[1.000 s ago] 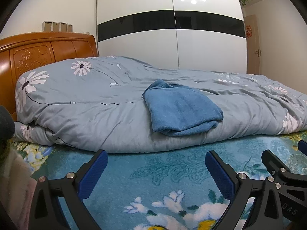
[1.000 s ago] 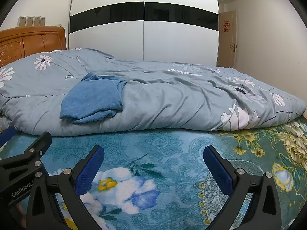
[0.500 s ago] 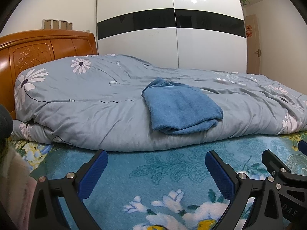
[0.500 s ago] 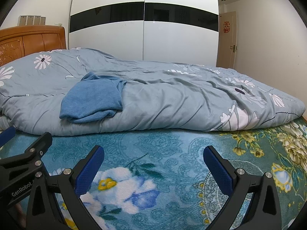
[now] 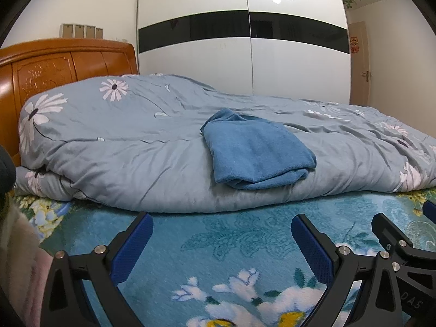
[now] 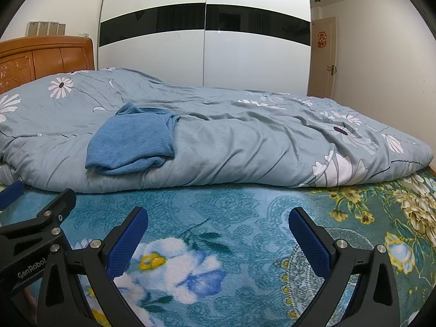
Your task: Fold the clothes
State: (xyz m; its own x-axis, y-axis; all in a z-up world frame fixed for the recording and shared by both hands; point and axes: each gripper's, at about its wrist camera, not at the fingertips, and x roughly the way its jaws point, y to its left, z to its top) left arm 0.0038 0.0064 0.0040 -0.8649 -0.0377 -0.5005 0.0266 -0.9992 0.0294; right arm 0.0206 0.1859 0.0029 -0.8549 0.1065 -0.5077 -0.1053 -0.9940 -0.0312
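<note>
Folded blue garment on rumpled duvet. Left gripper, right gripper: wide open, empty. Risk: snagging duvet, undoing fold.

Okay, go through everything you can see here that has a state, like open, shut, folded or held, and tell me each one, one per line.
Left gripper: open, holding nothing, above the floral blanket.
Right gripper: open, holding nothing.
Blue garment: folded, lying on the quilt, untouched.
Grey-blue quilt: folded over, rumpled.
Wardrobe doors: shut.
Room door: cannot tell whether shut.

Side-by-side low views toward quilt
</note>
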